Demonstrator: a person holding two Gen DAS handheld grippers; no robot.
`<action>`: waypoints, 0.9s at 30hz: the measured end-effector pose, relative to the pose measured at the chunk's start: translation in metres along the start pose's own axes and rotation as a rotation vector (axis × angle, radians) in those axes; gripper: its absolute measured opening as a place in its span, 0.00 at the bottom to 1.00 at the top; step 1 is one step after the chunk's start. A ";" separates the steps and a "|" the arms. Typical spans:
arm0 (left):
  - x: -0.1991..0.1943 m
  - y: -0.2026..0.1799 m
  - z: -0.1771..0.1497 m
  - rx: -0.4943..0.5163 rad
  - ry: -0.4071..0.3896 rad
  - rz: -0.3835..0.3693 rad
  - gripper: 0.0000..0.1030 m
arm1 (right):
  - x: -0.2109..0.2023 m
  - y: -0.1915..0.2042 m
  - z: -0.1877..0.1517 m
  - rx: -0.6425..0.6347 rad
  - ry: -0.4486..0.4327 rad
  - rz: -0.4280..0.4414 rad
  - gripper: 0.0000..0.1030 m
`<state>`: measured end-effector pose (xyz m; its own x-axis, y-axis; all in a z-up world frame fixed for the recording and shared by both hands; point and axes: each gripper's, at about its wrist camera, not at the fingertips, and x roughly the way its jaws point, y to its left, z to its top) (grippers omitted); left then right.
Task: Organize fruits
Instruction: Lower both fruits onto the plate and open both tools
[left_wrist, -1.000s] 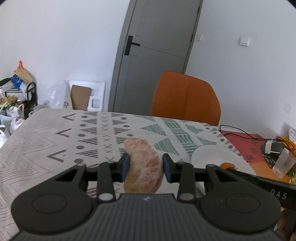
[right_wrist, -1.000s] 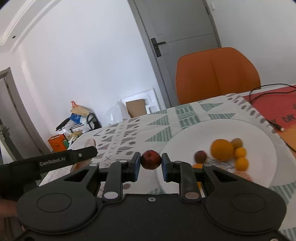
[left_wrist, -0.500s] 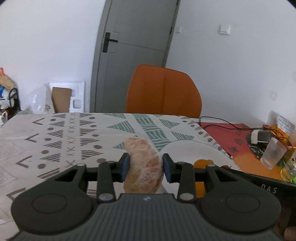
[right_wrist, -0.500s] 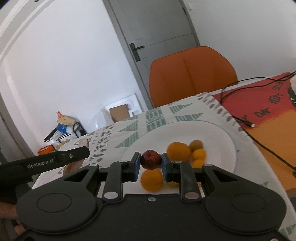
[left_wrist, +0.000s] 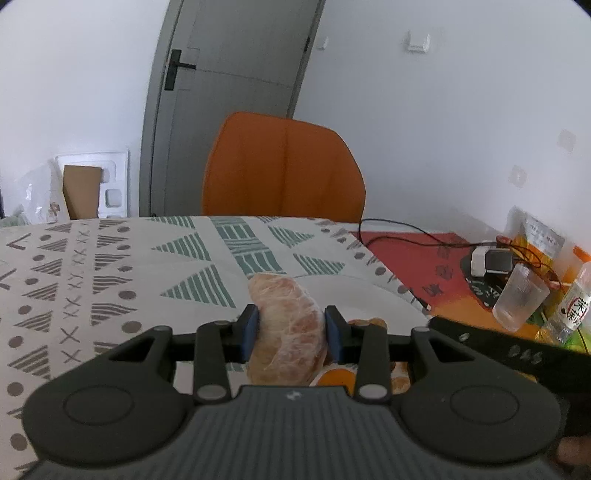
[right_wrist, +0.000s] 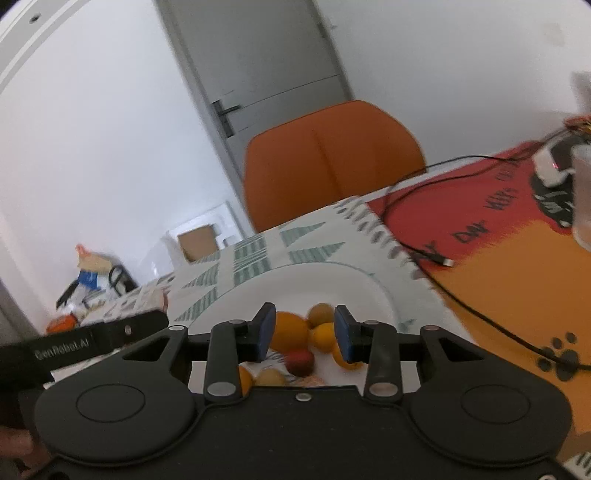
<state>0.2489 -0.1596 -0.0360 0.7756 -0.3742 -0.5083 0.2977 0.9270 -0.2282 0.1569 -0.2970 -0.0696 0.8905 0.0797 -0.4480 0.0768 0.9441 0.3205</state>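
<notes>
So the peeled citrus piece (left_wrist: 290, 325) is pinched between the left gripper's (left_wrist: 290, 330) fingers, blue pads flat against both its sides. It's clear of the counter (left_wrist: 110, 280), with its top sticking out past the fingertips. My guess is the side-on squeeze is there because the thing is soft and lopsided, and a light hold across its width keeps it from rolling out on the way over.

Just past and to the right of those fingers you can see the white plate (left_wrist: 373, 295), and a bit of orange fruit peeks out under the right finger. Looks like that's the drop spot.

The right gripper (right_wrist: 304, 332) hangs over the same plate (right_wrist: 354, 280) with its fingers spread wide and nothing between them. Right below the gap sits a small dark red fruit (right_wrist: 300, 361), next to an orange (right_wrist: 290, 330) and a few smaller yellow-orange ones (right_wrist: 322, 334), all bunched near the fingertips. Everything's getting collected in one pile on the plate, I'd say.

An orange chair (left_wrist: 282, 166) stands behind the counter, and a plastic cup (left_wrist: 519, 301) sits well off to the right of the left fingers.
</notes>
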 end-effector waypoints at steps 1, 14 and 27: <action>0.002 -0.002 0.000 0.007 0.003 0.000 0.36 | -0.003 -0.004 0.001 0.009 -0.006 -0.007 0.35; 0.007 -0.009 0.001 0.015 0.008 0.024 0.40 | -0.008 -0.016 0.001 0.036 -0.005 -0.018 0.35; -0.021 0.007 -0.001 -0.004 0.006 0.075 0.57 | -0.012 0.009 -0.010 0.000 0.023 0.021 0.45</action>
<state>0.2344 -0.1453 -0.0280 0.7925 -0.3039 -0.5287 0.2364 0.9523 -0.1930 0.1426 -0.2859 -0.0694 0.8815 0.1063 -0.4601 0.0588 0.9421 0.3302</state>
